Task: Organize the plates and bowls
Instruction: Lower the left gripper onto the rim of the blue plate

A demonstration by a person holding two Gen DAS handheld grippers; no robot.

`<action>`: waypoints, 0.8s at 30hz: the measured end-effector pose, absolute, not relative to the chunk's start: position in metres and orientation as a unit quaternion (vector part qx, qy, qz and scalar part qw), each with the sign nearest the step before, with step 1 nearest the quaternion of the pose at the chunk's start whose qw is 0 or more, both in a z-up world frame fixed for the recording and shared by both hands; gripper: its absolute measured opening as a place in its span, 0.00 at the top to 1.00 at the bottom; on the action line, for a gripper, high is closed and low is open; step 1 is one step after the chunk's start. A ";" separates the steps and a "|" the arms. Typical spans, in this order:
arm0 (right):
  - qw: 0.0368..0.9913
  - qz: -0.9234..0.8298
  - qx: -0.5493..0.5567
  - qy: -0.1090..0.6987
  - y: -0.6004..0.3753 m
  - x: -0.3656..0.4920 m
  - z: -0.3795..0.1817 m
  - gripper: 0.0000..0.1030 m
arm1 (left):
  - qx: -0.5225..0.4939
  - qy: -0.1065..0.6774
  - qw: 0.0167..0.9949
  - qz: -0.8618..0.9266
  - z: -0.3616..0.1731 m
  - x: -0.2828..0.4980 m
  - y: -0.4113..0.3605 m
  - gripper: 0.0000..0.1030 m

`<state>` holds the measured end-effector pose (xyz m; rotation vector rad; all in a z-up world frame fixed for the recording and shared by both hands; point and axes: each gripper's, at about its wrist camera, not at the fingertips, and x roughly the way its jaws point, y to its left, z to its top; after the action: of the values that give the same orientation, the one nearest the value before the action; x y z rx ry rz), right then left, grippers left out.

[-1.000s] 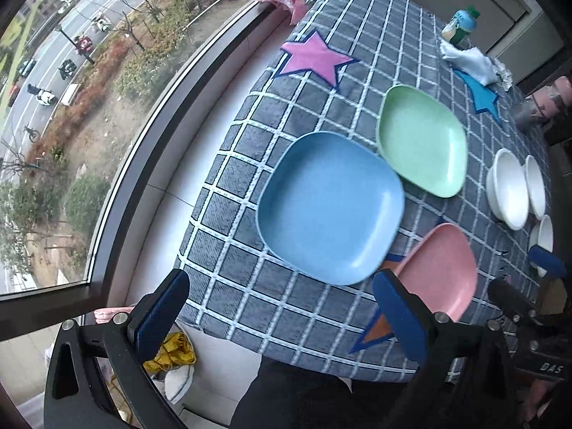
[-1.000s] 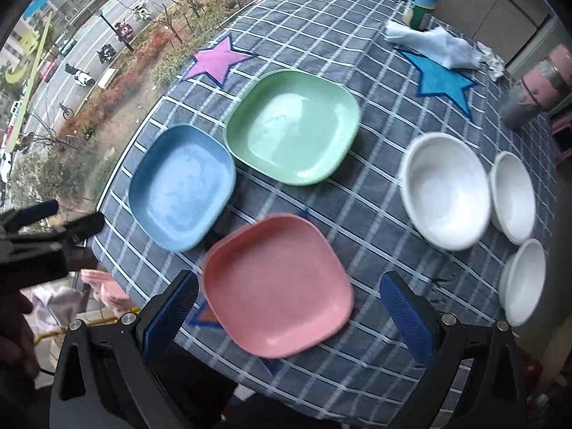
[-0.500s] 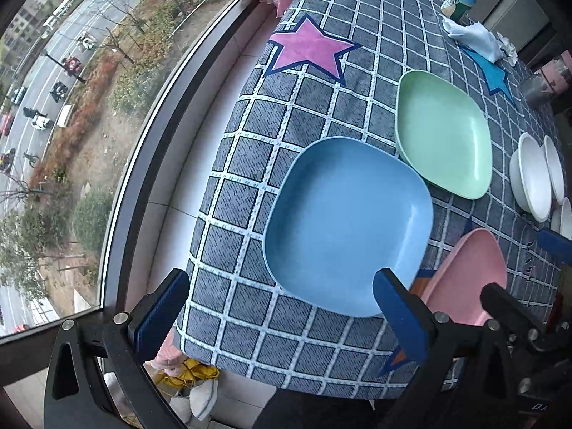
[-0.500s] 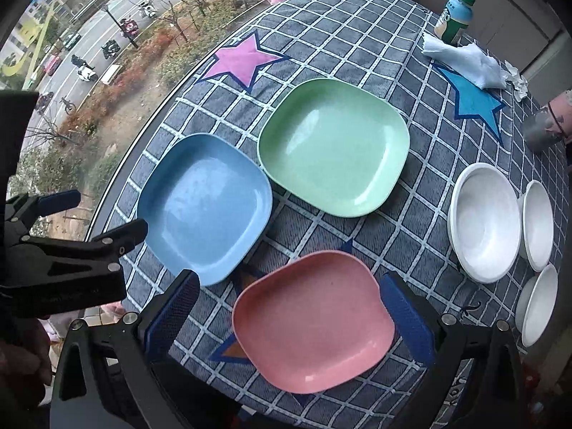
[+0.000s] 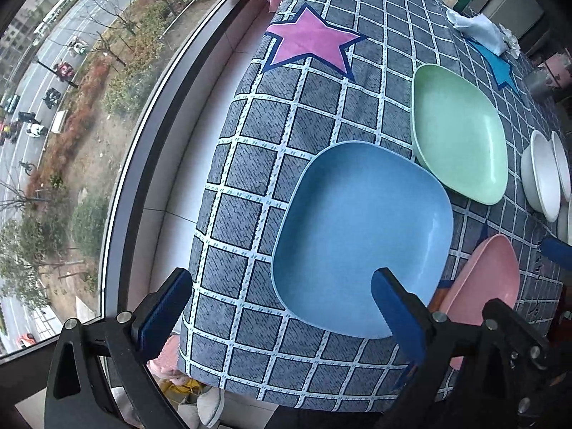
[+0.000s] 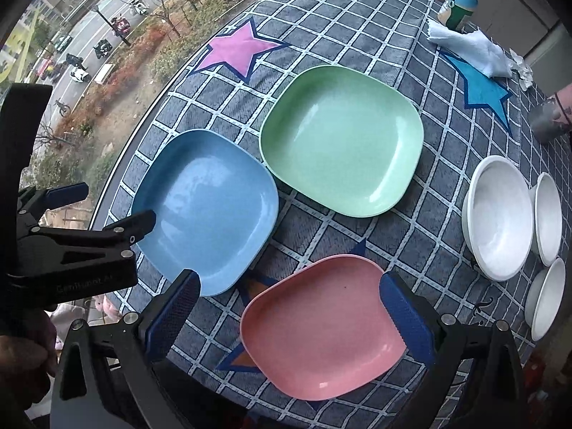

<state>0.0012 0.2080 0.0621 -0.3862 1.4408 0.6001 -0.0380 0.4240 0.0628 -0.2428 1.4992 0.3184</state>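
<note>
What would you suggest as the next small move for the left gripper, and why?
Probably ease the left gripper forward and down until its fingers straddle the near rim of the blue plate. The jaws stand open and empty, one finger already over that rim, and all three plates lie unstacked on the checked tablecloth.

Glossy plastic-looking blue plate point(image 6: 207, 211) on fuzzy checked cloth point(image 6: 357, 28).

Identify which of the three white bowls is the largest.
The white bowl nearest the green plate: the large bowl is clearly wider than the two small bowls beside it.
</note>
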 end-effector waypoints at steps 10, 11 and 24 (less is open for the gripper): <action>0.690 0.262 -0.163 0.655 0.209 0.004 0.061 0.01 | -0.104 0.672 0.722 0.128 0.064 -0.031 0.423 0.02; 0.690 0.261 -0.164 0.655 0.209 0.004 0.061 0.01 | -0.104 0.670 0.723 0.130 0.064 -0.031 0.421 0.02; 0.702 0.245 -0.133 0.655 0.199 0.011 0.065 0.01 | -0.162 0.674 0.711 0.120 0.060 -0.042 0.431 0.02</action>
<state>0.0106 0.1985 0.0647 -0.2950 1.4588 0.5460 -0.0418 0.4315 0.0597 -0.3603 1.4945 0.2653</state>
